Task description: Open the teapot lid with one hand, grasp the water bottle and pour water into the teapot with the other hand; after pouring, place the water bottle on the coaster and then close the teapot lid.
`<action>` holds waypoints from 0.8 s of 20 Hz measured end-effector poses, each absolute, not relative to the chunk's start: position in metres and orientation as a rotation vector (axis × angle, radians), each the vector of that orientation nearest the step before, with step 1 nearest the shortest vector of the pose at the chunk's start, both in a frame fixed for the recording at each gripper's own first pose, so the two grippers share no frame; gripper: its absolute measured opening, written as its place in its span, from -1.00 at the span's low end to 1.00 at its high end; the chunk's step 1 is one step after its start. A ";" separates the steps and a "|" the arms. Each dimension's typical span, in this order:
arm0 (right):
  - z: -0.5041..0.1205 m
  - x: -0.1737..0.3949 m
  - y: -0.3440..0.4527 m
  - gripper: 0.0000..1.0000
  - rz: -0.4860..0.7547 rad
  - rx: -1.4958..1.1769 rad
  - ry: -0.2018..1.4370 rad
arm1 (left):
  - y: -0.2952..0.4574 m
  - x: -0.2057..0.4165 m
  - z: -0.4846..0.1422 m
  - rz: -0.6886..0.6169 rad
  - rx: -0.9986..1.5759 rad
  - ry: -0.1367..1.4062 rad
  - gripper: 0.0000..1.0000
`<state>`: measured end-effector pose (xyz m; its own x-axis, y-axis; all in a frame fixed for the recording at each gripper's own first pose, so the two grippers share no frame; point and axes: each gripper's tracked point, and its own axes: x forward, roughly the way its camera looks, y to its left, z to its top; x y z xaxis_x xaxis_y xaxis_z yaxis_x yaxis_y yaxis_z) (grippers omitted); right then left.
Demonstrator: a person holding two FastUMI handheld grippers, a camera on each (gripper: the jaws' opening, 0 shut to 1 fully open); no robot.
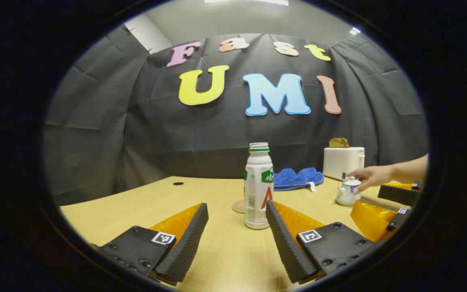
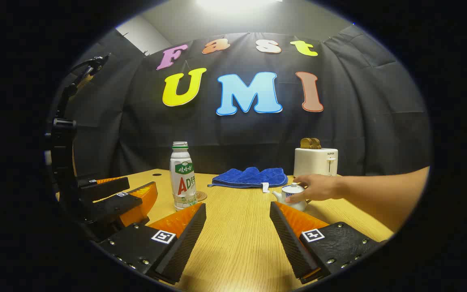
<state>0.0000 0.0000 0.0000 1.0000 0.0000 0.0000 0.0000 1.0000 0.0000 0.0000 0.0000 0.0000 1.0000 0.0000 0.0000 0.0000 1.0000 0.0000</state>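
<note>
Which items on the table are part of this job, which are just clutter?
Job items: water bottle, teapot with a bare hand on its lid, coaster behind the bottle.

Clutter: blue cloth, toaster with toast in it.

recording booth, black cloth wall [image 2: 379,121], wooden table [image 2: 237,239], toaster [image 2: 315,161]

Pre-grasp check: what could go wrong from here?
1. The water bottle is tall, narrow and uncapped; a claw finger clipping it on approach could tip it.
2. A bare hand rests on the teapot, in the right claw's likely path.
3. The coaster sits partly hidden behind the bottle, so placement may land off it.
</note>
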 end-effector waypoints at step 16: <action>0.002 0.000 0.005 0.91 0.047 -0.002 -0.001 | -0.003 0.001 0.000 -0.012 0.008 0.006 0.92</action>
<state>-0.0002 0.0053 0.0018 0.9989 0.0471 0.0011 -0.0471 0.9989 -0.0016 0.0008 -0.0028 0.0002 0.9999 -0.0119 -0.0060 0.0119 0.9999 0.0082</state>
